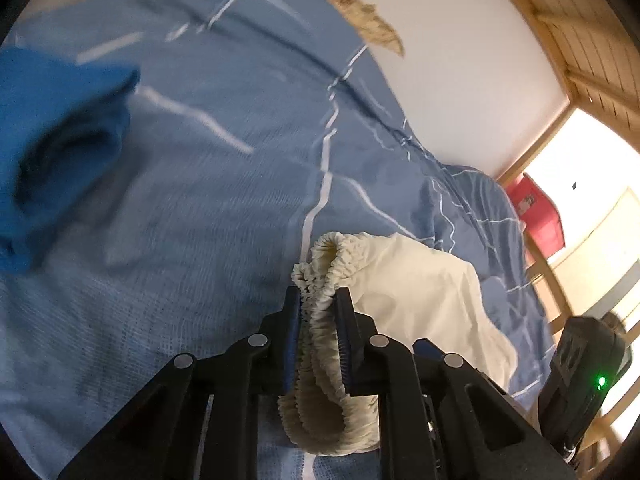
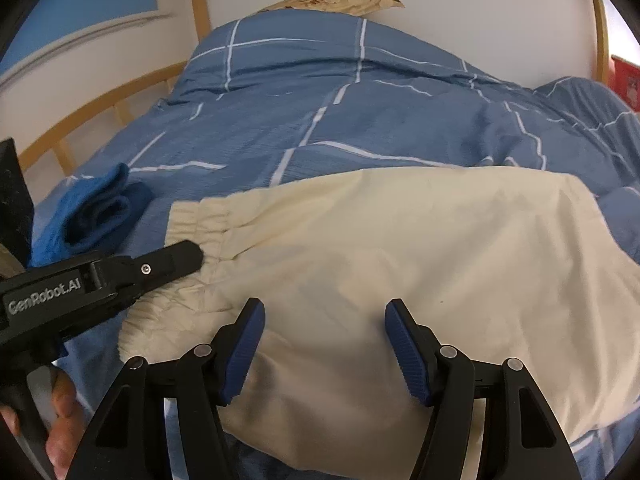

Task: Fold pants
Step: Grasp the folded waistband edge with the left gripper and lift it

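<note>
Cream pants (image 2: pixel 400 264) lie spread across a blue checked duvet (image 2: pixel 320 112). In the left wrist view my left gripper (image 1: pixel 318 300) is shut on the gathered elastic waistband (image 1: pixel 320 344), which bunches up between the blue pads and loops out below them. From the right wrist view the left gripper (image 2: pixel 196 258) comes in from the left and meets the waistband (image 2: pixel 200 220) at its near corner. My right gripper (image 2: pixel 324 316) hovers open just above the middle of the pants, with only flat cloth beneath the gap between its fingers.
A folded dark blue garment (image 2: pixel 92 216) lies on the duvet left of the pants. A wooden bed rail (image 2: pixel 100 112) runs along the left and a patterned pillow (image 2: pixel 340 0) sits at the head. A red object (image 1: pixel 540 212) stands beyond the bed's right side.
</note>
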A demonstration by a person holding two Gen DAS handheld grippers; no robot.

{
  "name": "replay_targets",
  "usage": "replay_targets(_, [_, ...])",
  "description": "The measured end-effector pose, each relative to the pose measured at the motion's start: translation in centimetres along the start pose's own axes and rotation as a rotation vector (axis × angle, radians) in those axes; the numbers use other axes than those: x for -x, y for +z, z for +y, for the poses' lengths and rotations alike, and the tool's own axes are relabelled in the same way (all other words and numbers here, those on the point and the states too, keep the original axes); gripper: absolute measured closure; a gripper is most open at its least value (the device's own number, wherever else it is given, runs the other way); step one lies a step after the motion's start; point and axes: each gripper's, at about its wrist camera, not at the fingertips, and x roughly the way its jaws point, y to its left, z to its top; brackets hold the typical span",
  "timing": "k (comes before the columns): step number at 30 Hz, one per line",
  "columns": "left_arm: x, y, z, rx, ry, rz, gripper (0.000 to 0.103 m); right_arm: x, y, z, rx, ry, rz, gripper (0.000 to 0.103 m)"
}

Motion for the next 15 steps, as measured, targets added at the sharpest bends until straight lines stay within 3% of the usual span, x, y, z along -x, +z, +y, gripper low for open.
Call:
replay_targets(4, [1.6,0.7,-0.6,-0.049,0.056,-0.061,0.086,0.3,0.0,0.4,-0.019,0.071,-0.024,0.038])
replay_targets(7, [0.9,0.6,0.5,-0.018,0.088,-0.038,0.086,-0.4,-0.1,1.2,-0.009,0.122,-0.01,0.038])
replay_targets(11, [0.7,0.3,1.0,-0.008,0.094,-0.025,0.086,-0.6,-0.1,1.0,-0.015,0.124,0.019,0.038])
replay_targets(13, [1.3,0.3,0.4,-0.028,0.09,-0.042,0.086,0.3,0.2,0.5,-0.025,0.123,-0.005,0.038])
replay_targets(15, [1.6,0.3,-0.2,-0.047,0.101,-0.05,0.086,1.5,0.7,0.0,-0.013,0.069,-0.045,0.039])
